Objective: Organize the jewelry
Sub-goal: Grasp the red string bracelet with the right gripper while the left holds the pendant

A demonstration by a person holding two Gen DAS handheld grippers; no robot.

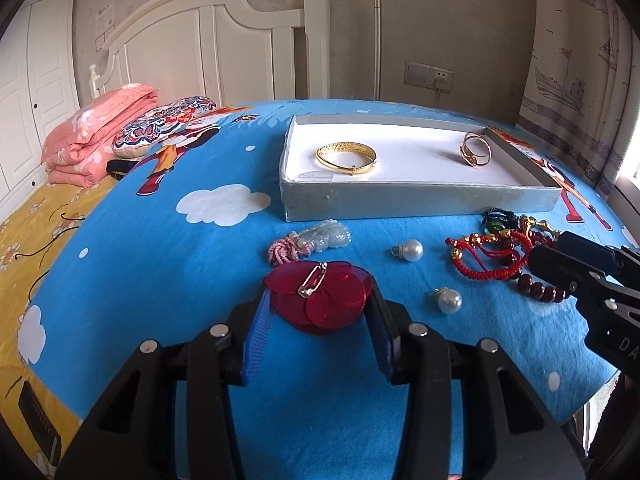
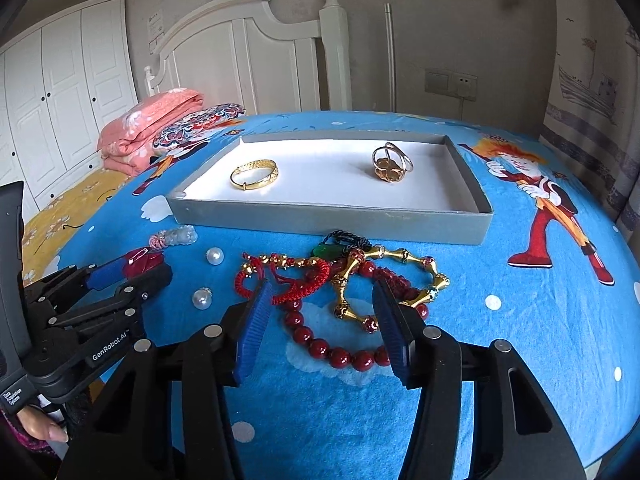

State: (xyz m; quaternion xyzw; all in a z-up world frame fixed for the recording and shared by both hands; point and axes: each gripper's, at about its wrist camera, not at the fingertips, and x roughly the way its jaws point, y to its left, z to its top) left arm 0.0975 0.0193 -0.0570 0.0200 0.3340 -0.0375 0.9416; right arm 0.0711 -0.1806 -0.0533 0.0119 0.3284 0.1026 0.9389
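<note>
Blue cartoon-print bedsheet (image 1: 160,264) carries everything. Left view: my left tongs (image 1: 318,312) clench the red petal brooch with silver pin (image 1: 318,298), near the shallow grey cardboard tray (image 1: 400,196). Right view: my right tongs (image 2: 324,320) hang spread wide over the dark red bead bracelet (image 2: 340,354).

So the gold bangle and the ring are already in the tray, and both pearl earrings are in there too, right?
Not quite. The gold bangle and ring are in the tray, but both pearl earrings lie on the blue sheet in front of it, as the left wrist view shows.
</note>
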